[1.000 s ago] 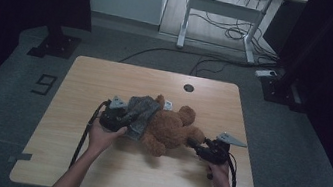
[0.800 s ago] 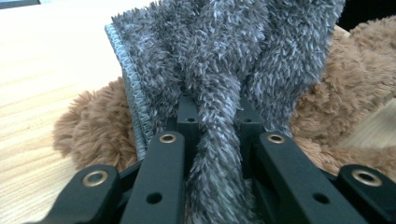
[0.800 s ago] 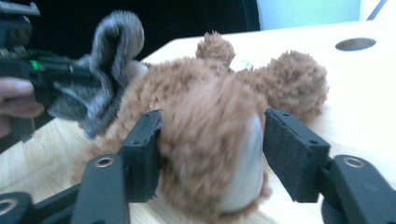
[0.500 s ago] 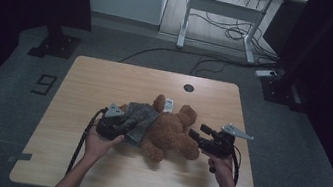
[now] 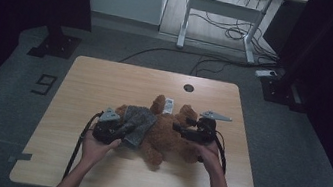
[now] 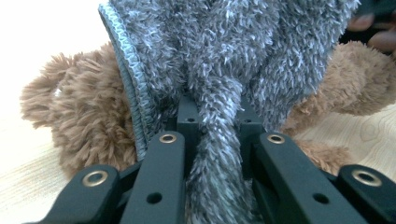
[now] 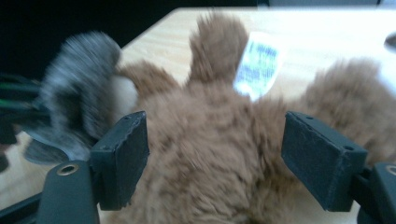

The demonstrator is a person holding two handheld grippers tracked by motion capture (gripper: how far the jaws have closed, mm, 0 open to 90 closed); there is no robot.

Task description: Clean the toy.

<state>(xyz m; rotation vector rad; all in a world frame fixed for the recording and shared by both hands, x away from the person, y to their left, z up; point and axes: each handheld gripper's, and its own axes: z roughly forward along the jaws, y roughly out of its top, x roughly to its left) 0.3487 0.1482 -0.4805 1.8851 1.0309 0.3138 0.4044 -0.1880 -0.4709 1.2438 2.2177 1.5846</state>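
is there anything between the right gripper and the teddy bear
Nothing visible. In the right gripper view the right gripper has just opened wide, and the brown teddy bear sits directly between and beyond its fingers. The grey cloth, clamped by the left gripper, lies off to the side.

Dim room, grey floor [image 5: 11,99], white desk frame [image 5: 223,11]

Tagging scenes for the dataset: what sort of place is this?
Probably a lab or data-collection room, not a home. A plain wooden table stands alone on grey floor, dark curtains hang at both sides, and loose cables run under a white desk frame behind it.
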